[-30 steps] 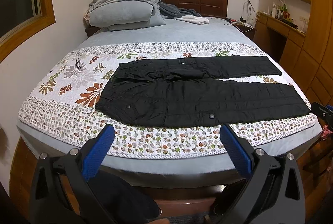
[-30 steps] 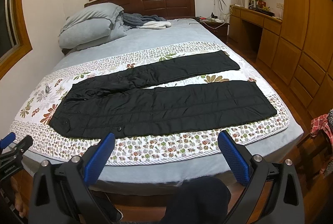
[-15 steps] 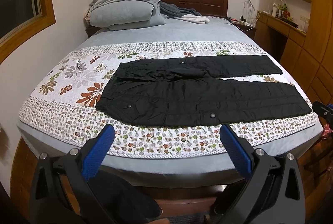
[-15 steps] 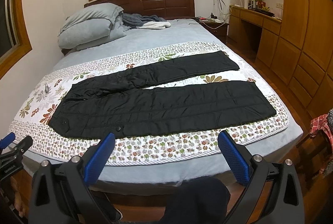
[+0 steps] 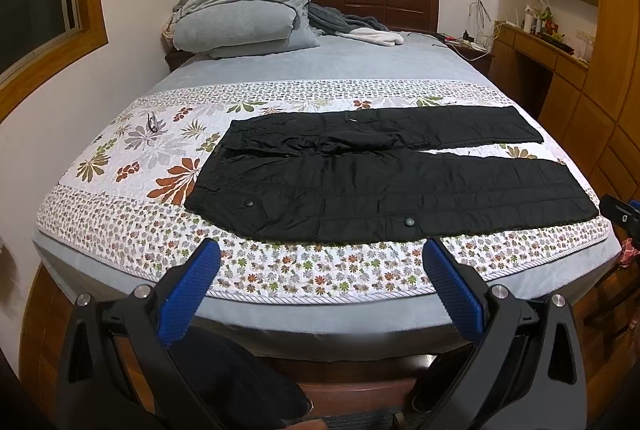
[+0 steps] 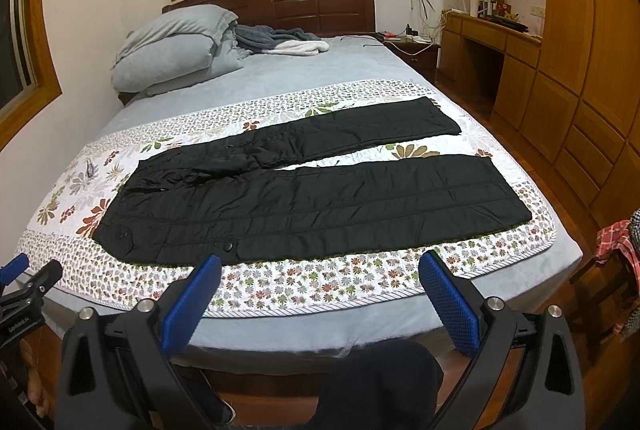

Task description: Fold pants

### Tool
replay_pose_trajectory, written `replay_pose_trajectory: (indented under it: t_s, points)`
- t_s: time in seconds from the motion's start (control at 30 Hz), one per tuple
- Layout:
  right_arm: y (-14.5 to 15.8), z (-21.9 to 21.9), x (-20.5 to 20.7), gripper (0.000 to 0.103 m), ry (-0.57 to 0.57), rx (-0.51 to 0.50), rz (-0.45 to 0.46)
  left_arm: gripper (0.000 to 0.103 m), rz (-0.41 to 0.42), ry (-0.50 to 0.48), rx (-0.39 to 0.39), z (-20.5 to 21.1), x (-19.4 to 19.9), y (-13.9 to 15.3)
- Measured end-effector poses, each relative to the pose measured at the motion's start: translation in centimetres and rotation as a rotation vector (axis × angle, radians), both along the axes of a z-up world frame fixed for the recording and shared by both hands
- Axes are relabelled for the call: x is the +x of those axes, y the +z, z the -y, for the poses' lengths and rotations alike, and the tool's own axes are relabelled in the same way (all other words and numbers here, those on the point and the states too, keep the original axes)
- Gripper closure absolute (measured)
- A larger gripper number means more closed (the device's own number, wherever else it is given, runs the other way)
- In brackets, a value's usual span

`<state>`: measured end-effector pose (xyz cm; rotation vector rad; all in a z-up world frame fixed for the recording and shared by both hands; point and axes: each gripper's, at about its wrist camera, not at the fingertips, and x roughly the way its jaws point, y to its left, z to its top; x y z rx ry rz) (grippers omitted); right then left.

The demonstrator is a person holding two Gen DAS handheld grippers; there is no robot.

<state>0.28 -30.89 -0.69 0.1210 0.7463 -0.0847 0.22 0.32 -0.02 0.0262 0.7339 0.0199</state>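
Black quilted pants [image 5: 384, 174] [image 6: 312, 190] lie spread flat across the flowered quilt [image 5: 132, 158] [image 6: 320, 286], waist to the left and both legs pointing right, a narrow gap between the legs. My left gripper [image 5: 320, 266] hangs open at the foot of the bed, short of the near edge of the pants, nothing between its blue pads [image 5: 188, 294]. My right gripper [image 6: 320, 270] is also open and empty, just off the bed's front edge, further to the right. The tip of the left gripper shows at the left edge of the right wrist view.
Stacked grey pillows [image 5: 244, 18] and a crumpled blanket [image 5: 352, 28] lie by the dark headboard. Wooden cabinets and a desk [image 6: 496, 42] line the right wall. A person's dark-clothed knee [image 6: 384, 378] is below the grippers. Checked cloth [image 6: 616, 242] hangs at right.
Both views have shifted only slightly; the pants lie as before and both grippers stay open.
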Motion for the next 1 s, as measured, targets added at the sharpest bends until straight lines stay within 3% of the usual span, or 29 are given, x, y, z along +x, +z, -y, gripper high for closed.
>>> replay_pose_trajectory:
  t_s: [1.0]
  points:
    - [0.17,-0.45,0.35,0.003,0.01,-0.012,0.006,0.002,0.01,0.005,0.004,-0.45,-0.02,0.4]
